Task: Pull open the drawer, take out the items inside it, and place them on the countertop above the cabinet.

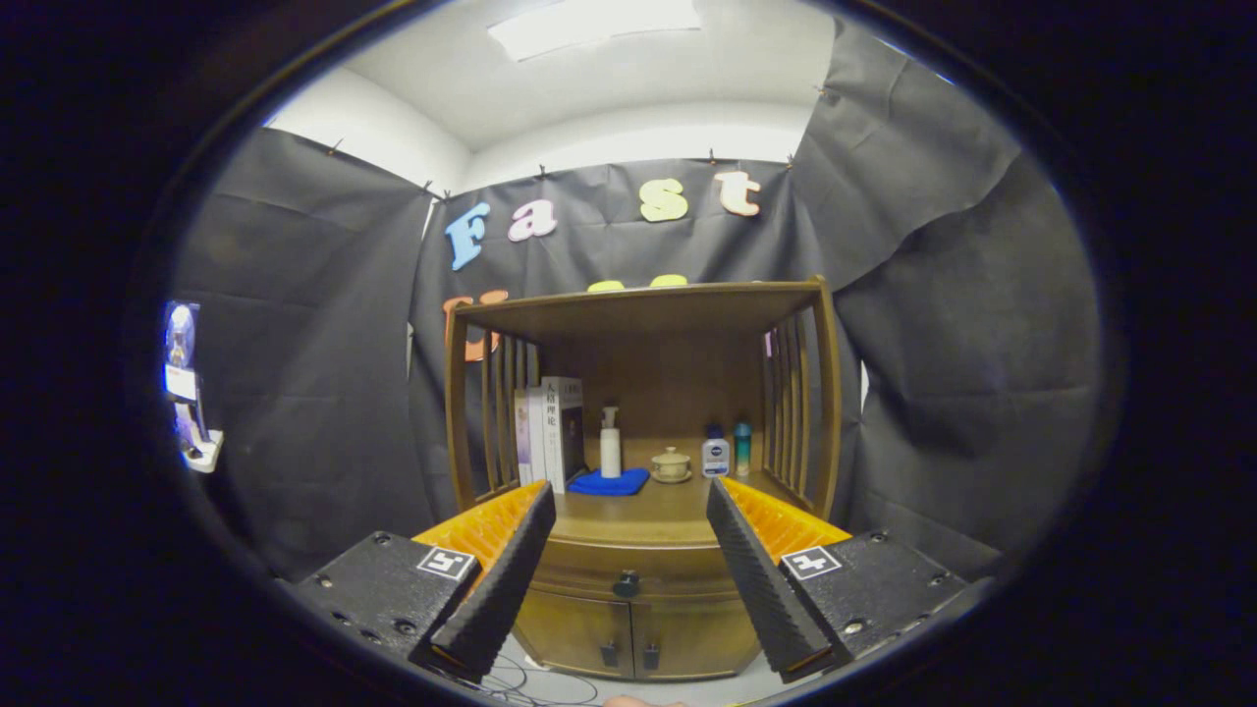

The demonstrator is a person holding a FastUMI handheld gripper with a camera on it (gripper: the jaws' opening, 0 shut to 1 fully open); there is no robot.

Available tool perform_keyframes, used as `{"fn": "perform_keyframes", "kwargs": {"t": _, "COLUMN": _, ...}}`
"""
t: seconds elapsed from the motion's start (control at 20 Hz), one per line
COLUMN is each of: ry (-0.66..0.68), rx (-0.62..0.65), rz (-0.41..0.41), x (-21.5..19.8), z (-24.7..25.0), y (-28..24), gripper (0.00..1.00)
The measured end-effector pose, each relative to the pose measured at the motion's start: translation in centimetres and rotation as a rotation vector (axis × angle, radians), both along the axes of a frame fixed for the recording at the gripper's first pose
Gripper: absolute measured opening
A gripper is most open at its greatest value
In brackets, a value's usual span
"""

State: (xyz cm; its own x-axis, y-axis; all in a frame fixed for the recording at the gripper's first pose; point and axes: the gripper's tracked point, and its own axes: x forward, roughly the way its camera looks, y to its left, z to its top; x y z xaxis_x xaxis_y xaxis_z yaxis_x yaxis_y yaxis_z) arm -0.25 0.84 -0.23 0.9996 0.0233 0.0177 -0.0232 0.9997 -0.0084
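The claw (628, 550) hangs in front of the cabinet (638, 628) with its two fingers spread wide apart and nothing between them but air. Seen through the gap, well beyond the tips, is the drawer (633, 570), fully closed, with its dark knob (626, 585) at the middle of the front. Below it are two small doors (633, 638), each with a dark pull near the middle seam.

Above the drawer lies the countertop (638, 511), bare along its front edge. Toward its back edge stand some books (550, 432) at the left, a blue cloth (609, 482) with a white pump bottle (610, 442) on it, a small lidded cup (672, 464) near the middle, and two little bottles (727, 452) at the right. A slatted frame carries a shelf (638, 299) overhead.

The task looks to be at its very start: the approach to the drawer. The next move calls for carrying the claw down and forward until the knob sits between the fingers, closing on it, then pulling straight out. What the drawer holds is hidden.
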Motion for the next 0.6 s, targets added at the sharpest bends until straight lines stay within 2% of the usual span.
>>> {"fn": "perform_keyframes", "kwargs": {"t": 0.4, "ry": 0.004, "rx": 0.008, "rz": 0.0, "x": 0.5, "z": -1.0, "y": 0.4, "gripper": 0.98}}
{"fn": "perform_keyframes", "kwargs": {"t": 0.6, "ry": 0.002, "rx": 0.0, "rz": 0.033, "x": 1.4, "z": -2.2, "y": 1.2, "gripper": 0.98}}
